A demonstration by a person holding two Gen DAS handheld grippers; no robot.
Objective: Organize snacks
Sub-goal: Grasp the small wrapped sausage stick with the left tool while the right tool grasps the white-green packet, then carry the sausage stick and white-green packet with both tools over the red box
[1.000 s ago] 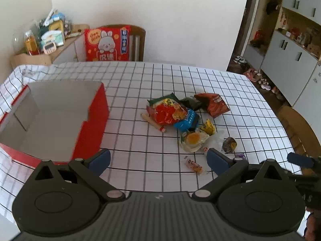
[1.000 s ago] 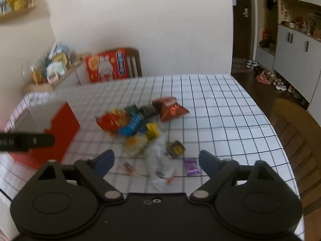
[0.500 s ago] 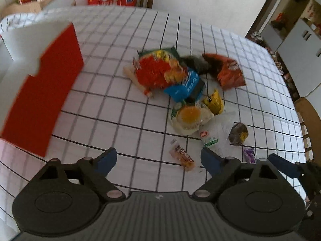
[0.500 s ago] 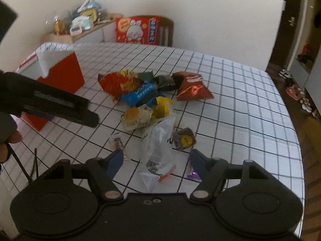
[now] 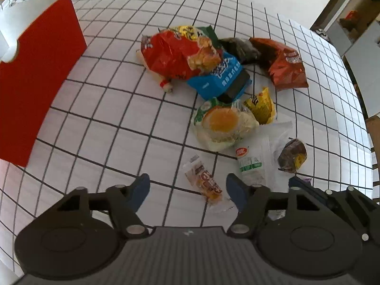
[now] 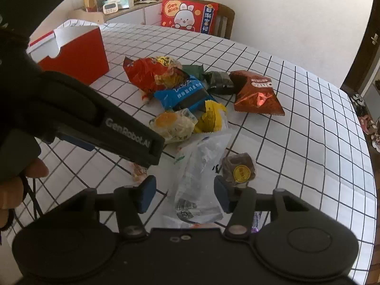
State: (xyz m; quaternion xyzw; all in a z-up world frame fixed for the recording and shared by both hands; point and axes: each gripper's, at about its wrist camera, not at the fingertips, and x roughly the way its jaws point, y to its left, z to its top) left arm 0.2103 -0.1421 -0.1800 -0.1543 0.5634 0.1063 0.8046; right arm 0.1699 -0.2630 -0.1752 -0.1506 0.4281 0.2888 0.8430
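Blue-padded jaws of both grippers are closing but not yet gripping: the left gripper straddles a small clear-wrapped snack, the right gripper a clear plastic bag, on the checked tablecloth near the red box

Both tools are matte black plastic with blue pads. The left gripper has round discs on a ribbed body and silver screws at its finger pivots. The right gripper matches; white "GenRobot.AI" lettering marks one black arm.
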